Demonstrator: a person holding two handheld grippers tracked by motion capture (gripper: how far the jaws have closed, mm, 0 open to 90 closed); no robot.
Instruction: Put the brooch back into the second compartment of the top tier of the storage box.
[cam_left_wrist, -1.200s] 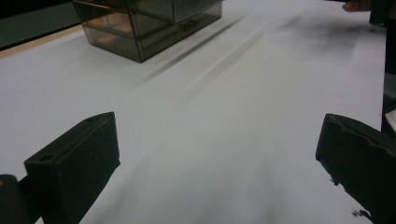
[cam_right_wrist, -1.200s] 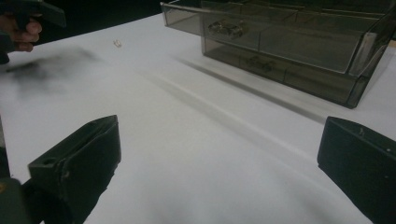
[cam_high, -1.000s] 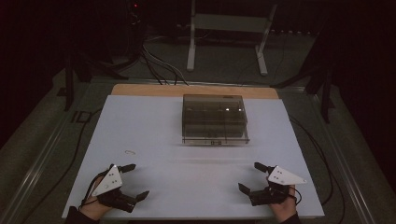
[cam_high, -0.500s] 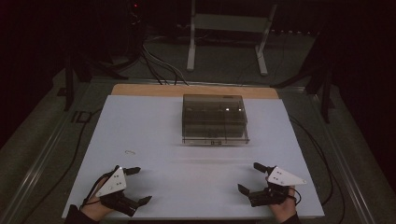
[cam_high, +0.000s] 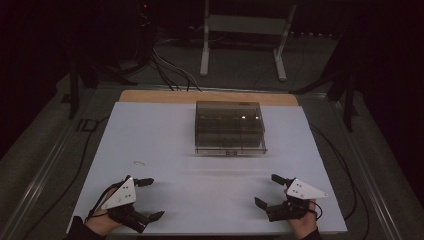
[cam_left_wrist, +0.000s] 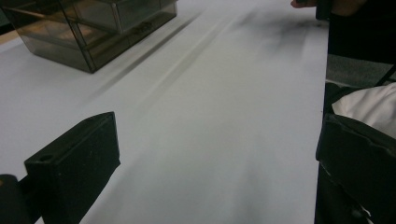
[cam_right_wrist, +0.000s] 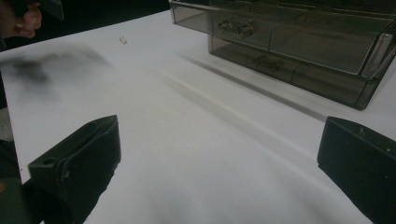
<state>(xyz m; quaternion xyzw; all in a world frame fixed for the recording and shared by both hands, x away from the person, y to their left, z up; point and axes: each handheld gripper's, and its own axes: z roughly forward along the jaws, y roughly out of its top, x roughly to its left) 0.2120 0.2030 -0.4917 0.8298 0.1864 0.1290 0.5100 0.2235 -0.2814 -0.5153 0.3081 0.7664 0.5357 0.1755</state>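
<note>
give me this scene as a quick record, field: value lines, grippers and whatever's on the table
surface: white table top
main thing: smoky clear drawer box, far centre, drawers look shut
small thing: tiny clear ring-like item, lying apart, nearer the left gripper
left gripper: near the front edge, jaws wide apart, holding nothing
right gripper: near the front edge, jaws wide apart, holding nothing
contact: neither gripper touches the drawer box or the small item
behind table: cables and a white stand on the floor
</note>
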